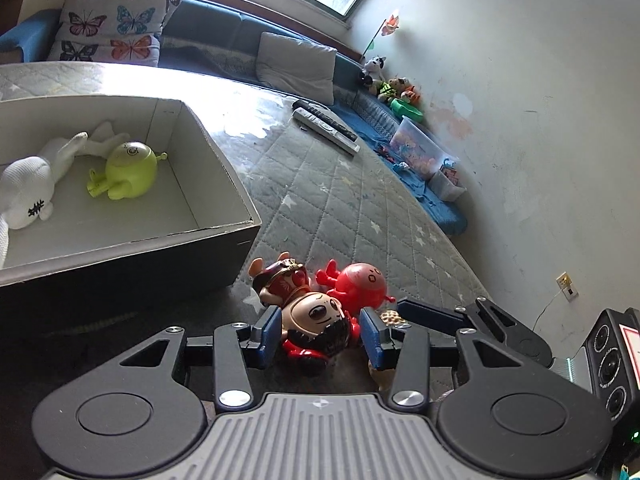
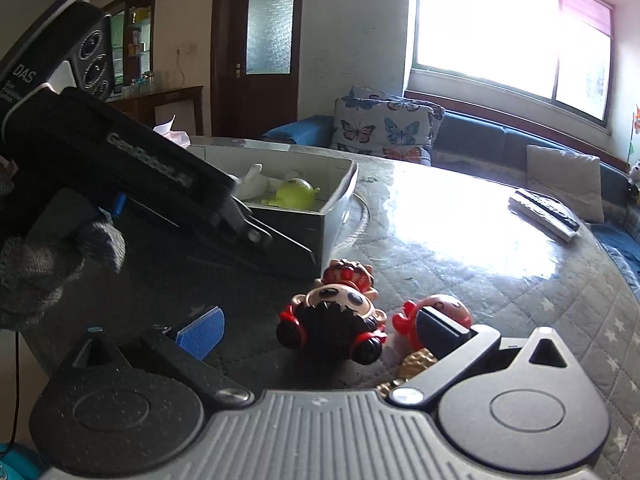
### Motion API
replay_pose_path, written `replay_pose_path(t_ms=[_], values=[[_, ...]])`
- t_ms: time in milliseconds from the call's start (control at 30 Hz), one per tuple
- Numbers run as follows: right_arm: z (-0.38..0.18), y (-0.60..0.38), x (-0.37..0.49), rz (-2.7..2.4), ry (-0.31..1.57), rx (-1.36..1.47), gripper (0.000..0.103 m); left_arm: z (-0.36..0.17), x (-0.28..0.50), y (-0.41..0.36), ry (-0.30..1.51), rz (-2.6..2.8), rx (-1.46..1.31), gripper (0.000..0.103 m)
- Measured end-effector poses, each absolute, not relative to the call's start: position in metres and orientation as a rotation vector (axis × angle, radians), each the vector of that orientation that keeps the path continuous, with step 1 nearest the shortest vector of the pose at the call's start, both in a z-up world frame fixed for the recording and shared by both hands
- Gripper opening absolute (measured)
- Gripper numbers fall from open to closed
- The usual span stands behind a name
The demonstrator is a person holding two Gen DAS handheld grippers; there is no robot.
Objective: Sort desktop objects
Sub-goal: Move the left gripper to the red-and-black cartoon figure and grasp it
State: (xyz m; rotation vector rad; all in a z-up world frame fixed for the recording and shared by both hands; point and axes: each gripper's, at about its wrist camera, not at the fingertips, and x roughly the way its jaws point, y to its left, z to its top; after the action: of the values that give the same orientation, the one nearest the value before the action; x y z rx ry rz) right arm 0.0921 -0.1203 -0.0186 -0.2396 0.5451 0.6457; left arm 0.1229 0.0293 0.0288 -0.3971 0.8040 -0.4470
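Three toys lie together on the quilted table cover: a big-headed doll (image 1: 316,316) (image 2: 332,312) with black hair, a brown crowned figure (image 1: 284,280) (image 2: 348,274) behind it, and a red round toy (image 1: 360,280) (image 2: 444,304). My left gripper (image 1: 320,338) (image 2: 288,244) is open and hovers over the doll, its blue pads framing the head without pressing it. My right gripper (image 2: 320,332) stands wide open around the same doll from the near side. Its right finger (image 1: 424,312) partly covers the red toy.
An open box (image 1: 224,160) (image 2: 340,208) at the left holds a white plush rabbit (image 1: 28,184) and a green round toy (image 1: 128,172) (image 2: 296,194). Remote controls (image 1: 324,124) (image 2: 544,208) lie farther back. A small gold object (image 2: 416,364) sits under the right finger. A gloved hand (image 2: 40,272) holds the left gripper.
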Motion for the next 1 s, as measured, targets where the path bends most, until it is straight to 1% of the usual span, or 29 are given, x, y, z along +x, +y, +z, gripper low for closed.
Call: replay_pose_path(t_ms=[233, 567, 1000], values=[[-0.036, -0.107, 0.110, 0.633, 0.606, -0.251, 0.103, 0.024, 0.135, 0.027, 0.824, -0.423, -0.417, 0.045], [-0.046, -0.099, 0.114, 0.645, 0.678, -0.273, 0.103, 0.012, 0.148, 0.026, 0.860, -0.442, -0.487, 0.045], [-0.046, -0.099, 0.113, 0.685, 0.705, -0.232, 0.102, 0.000, 0.159, 0.028, 0.892, -0.413, -0.515, 0.045]])
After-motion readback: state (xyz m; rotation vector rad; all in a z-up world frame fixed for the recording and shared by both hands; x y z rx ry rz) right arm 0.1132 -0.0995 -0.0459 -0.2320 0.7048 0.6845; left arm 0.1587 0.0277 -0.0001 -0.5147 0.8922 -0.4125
